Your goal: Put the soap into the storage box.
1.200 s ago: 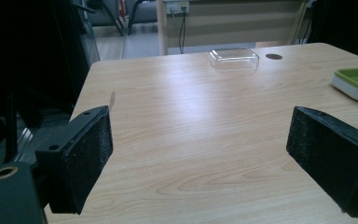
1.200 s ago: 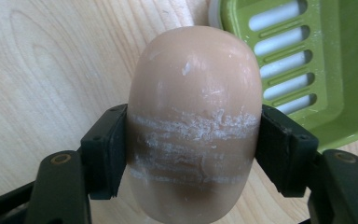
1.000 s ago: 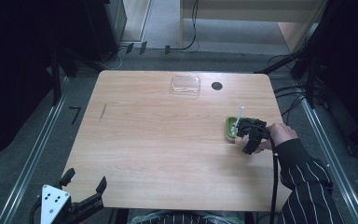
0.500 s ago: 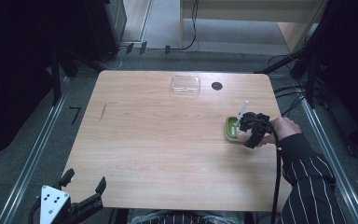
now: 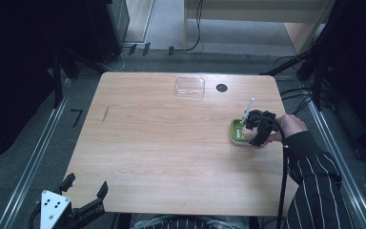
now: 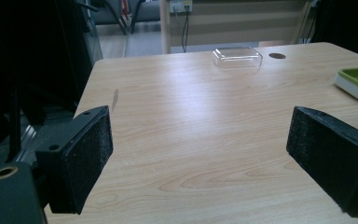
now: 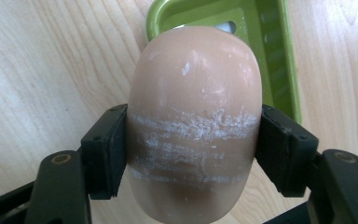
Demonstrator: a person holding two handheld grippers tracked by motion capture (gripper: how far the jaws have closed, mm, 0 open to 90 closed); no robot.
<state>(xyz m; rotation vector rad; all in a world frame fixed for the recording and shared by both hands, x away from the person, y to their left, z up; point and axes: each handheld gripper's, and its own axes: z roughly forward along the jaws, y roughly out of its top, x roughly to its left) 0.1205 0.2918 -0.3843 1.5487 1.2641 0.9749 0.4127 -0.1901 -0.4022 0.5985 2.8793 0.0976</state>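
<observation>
Right gripper (image 7: 191,154): jaws clamped on the two long sides of a pinkish-tan soap bar (image 7: 193,121), pads pressing at about its middle. White scuffed bands cross the bar where the pads grip. Seen along the jaws, the bar hangs partly over the near end of a green soap dish (image 7: 270,51) and partly over bare wood; whether its underside touches the dish or clears it cannot be told. From the high view, the same gripper (image 5: 257,133) sits at the right edge of the table (image 5: 162,143), over the dish (image 5: 237,131), with the person's hand (image 5: 293,128) behind it and a striped sleeve (image 5: 314,181) running off the bottom.

Step in hand, as I read it: the bar is being carried at the dish, either lifting out or going in. The pictures alone do not say which. The next move calls for a steady grip and a level bar; soap is slick, and a tilt could let it slide between the pads.

Left gripper (image 5: 83,200): parked off the near-left corner of the table, jaws wide apart, nothing between them. Its own view looks across the bare tabletop to a clear plastic lid or box (image 6: 237,56) at the far edge, just beside a dark round hole (image 6: 277,55).

Hard to make out: a thin white stick (image 5: 248,109) rising beside the right gripper, purpose unclear. The dish's white base (image 6: 354,91) is cut off at the frame edge.
</observation>
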